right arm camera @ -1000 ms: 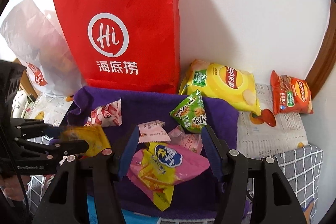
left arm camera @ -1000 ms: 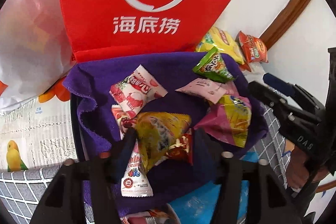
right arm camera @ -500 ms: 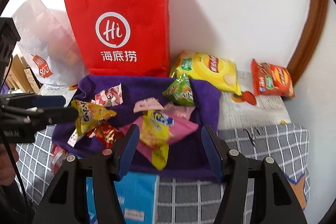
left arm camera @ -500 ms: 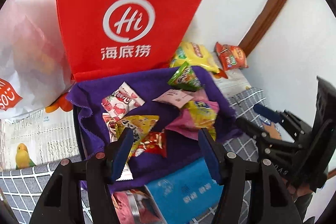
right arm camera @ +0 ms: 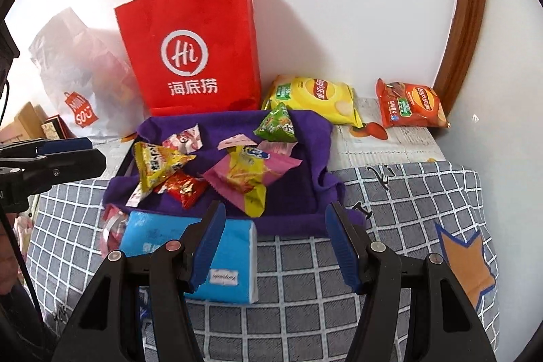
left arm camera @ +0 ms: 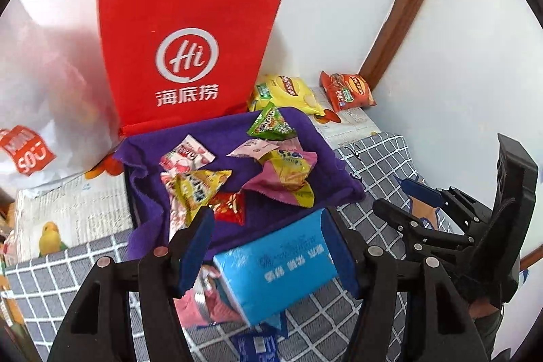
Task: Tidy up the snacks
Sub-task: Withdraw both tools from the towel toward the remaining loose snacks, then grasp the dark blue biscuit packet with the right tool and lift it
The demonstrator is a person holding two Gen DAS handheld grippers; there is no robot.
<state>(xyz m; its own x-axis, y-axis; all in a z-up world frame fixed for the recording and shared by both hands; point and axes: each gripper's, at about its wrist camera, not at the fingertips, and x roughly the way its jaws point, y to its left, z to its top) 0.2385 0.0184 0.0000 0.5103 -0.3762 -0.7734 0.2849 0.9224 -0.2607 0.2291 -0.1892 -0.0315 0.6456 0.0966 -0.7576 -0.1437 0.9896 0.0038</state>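
A: L gripper, what's the state?

B: Jaws apart, nothing clamped. Blue tissue pack shows in the gap but lies on the checked cloth below, pads not on it.

A: R gripper?

B: Same, jaws apart and empty. Only checked cloth and the purple towel's front edge seen btwn the blue pads.

A: Where are the snacks?

B: Most sit in a heap on the purple towel, which drapes over a tray or box; can't tell which. Yellow triangular pkt at the left, red pkt just beside and partly under it. Pink-and-yellow pkt in the middle. Green pkt at the back edge, tilted up. White-and-red candy pkt back left, pale pink pkt btwn it and the green one.

A: Anything off the towel?

B: Yellow chip bag leans by the wall right behind the towel, touching the red paper bag. Orange-red chip bag further right, near the wooden trim, apart from the yellow one. Both on newspaper.

A: And left of the red bag?

B: White plastic bag w/ a red label, against the wall.
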